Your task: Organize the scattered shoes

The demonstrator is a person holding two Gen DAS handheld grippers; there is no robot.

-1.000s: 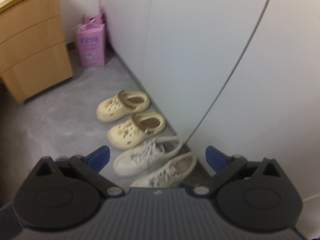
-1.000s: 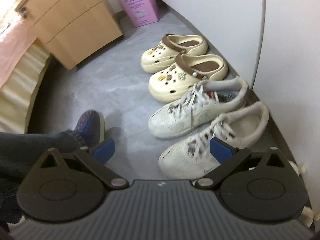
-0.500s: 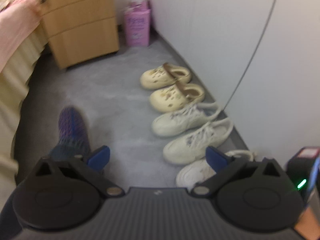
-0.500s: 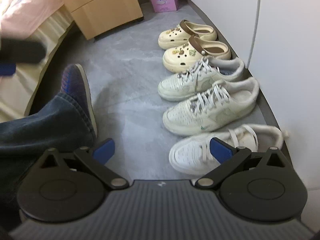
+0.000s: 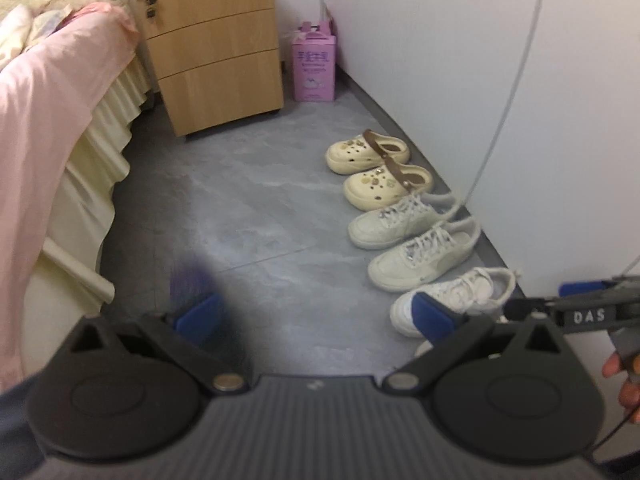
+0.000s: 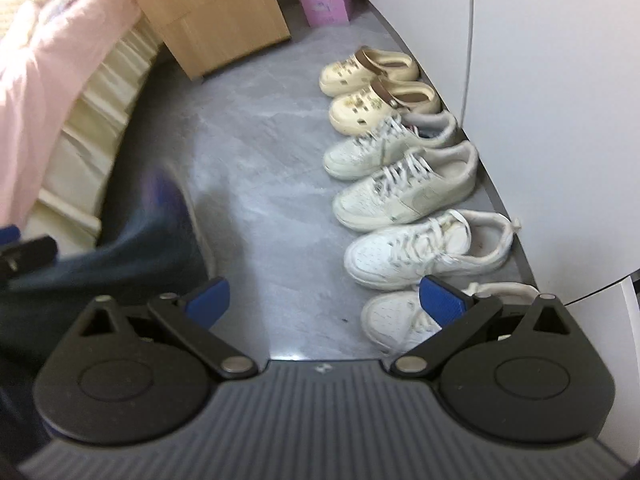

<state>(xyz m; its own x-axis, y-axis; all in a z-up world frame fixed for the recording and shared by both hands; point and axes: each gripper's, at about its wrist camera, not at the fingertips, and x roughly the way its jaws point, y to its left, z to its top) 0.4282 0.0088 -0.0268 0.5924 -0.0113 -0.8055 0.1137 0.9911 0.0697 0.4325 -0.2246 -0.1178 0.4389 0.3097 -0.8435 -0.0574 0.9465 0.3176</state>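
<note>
- A pink bedspread hung over a cream bed skirt, far to the left of both claws.
- Ahead and left stood a wooden drawer cabinet; a pink carton sat just right of it against the white wall.
- The left gripper was spread wide and held nothing, above the grey floor; a blurred dark foot showed at its left fingertip.
- The right gripper was likewise wide and empty, with a trouser leg at its left.
- Ahead and right of both claws, six shoes stood side by side along the wall: two cream clogs farthest, then two cream sneakers, then two white sneakers, the nearest partly behind the right claw's right finger.
- In the left wrist view, the right claw's side showed at the far right.
</note>
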